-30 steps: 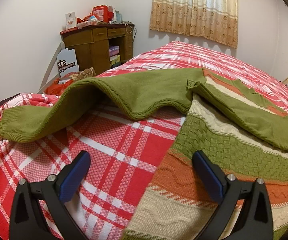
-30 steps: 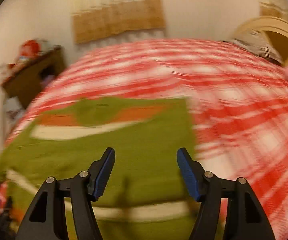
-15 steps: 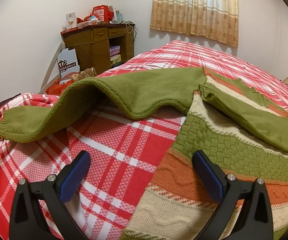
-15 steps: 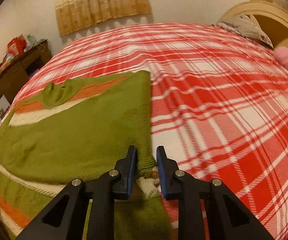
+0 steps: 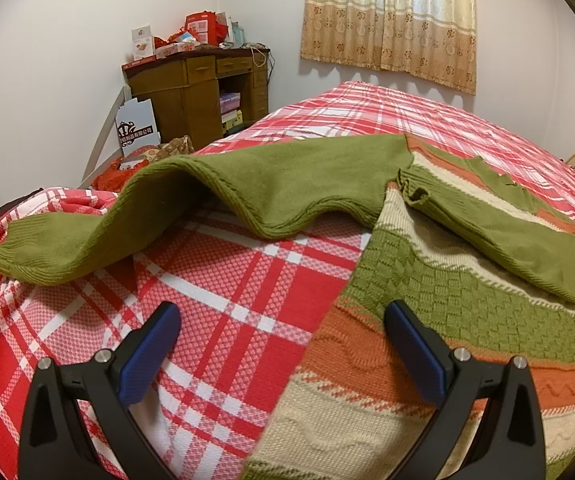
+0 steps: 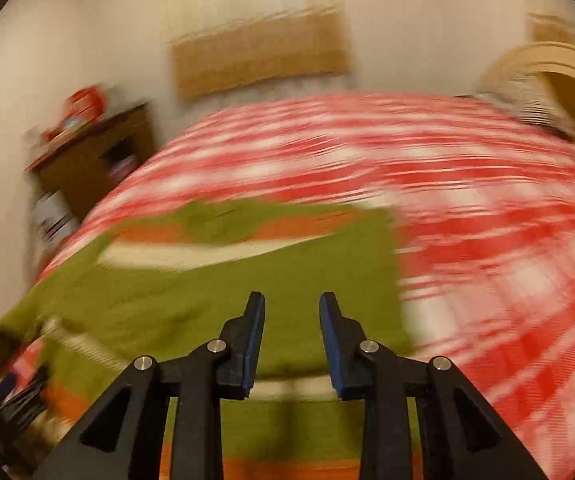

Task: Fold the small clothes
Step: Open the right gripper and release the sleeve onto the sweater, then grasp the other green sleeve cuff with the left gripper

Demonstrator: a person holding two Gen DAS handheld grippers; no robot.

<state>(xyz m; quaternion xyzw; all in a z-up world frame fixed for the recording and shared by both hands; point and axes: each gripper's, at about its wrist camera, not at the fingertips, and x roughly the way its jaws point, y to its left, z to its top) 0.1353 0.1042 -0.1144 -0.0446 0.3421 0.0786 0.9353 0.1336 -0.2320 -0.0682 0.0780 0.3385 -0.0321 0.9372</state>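
Note:
A striped knit sweater [image 5: 439, 312], green, orange and cream, lies on the red plaid bed [image 5: 247, 304]. Its left green sleeve [image 5: 135, 216] stretches out to the left with a hump in it. The other green sleeve [image 5: 527, 240] is folded across the body. My left gripper [image 5: 283, 344] is wide open and empty, low over the sweater's left hem edge. In the blurred right wrist view my right gripper [image 6: 292, 320] is partly open and empty above the folded green sleeve [image 6: 247, 300].
A wooden desk [image 5: 203, 88] with boxes stands by the wall at the far left, with a sign and bags on the floor beside it. A curtain [image 5: 391, 20] hangs on the back wall. A headboard and pillows [image 6: 547, 92] are at the right.
My right gripper, nearly shut at the sweater's edge half a second ago, has opened partway and lifted back, moving fast. The folded sleeve's cuff has shifted slightly. My left gripper has stayed still.

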